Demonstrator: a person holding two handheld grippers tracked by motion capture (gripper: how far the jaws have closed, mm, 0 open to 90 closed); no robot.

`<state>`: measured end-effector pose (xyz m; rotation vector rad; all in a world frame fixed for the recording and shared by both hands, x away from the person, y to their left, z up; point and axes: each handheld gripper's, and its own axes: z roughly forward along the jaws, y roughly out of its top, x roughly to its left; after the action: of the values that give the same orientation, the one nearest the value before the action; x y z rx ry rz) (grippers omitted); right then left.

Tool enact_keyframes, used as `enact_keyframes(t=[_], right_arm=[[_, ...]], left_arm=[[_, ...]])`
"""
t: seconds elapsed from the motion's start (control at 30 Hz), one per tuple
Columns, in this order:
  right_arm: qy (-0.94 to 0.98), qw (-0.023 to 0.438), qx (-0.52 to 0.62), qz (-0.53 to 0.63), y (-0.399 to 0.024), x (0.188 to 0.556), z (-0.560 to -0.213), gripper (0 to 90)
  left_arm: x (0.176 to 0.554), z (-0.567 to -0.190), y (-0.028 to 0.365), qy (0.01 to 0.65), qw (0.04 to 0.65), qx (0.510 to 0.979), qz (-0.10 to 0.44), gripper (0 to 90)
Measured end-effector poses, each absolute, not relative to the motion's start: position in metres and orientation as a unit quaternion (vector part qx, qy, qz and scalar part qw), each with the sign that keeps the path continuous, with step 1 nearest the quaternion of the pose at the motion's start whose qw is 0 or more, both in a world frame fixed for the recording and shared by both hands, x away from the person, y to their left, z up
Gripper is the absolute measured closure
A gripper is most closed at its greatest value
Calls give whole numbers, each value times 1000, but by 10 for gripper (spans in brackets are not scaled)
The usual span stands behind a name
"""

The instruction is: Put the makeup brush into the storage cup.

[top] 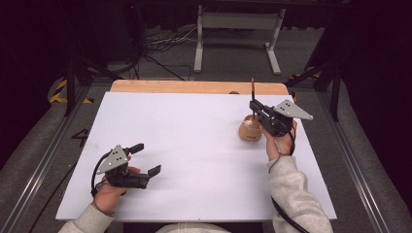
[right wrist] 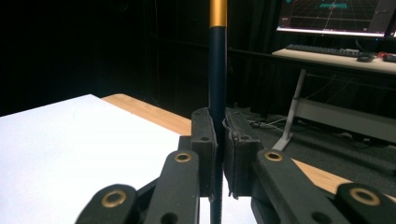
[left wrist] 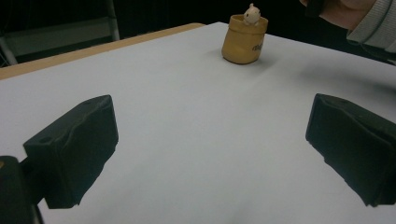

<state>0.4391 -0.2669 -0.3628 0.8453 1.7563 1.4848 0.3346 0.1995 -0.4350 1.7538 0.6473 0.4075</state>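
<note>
1. Your right gripper [top: 253,104] is clamped on a thin dark pen with a gold band [right wrist: 217,70], which stands upright between the pads.
2. The pen sits directly above the tan holder [top: 250,131] with a small figure [left wrist: 252,14] in its mouth, at the far right of the white table [top: 194,145].
3. Your left gripper [top: 145,158] rests near the front left, jaws wide, nothing between them.

Pen [right wrist: 217,70] top cut off; lower end hidden behind jaws.
</note>
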Motion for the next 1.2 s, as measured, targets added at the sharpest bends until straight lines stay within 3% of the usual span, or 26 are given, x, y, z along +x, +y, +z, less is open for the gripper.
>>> enact_keyframes(t=[0.43, 1.2], right_arm=[[672, 355, 330, 559, -276, 449, -374, 837], [672, 333, 362, 554, -293, 456, -414, 833]], left_arm=[[334, -440, 204, 286, 589, 734, 178, 30], [335, -443, 202, 294, 582, 737, 177, 30]])
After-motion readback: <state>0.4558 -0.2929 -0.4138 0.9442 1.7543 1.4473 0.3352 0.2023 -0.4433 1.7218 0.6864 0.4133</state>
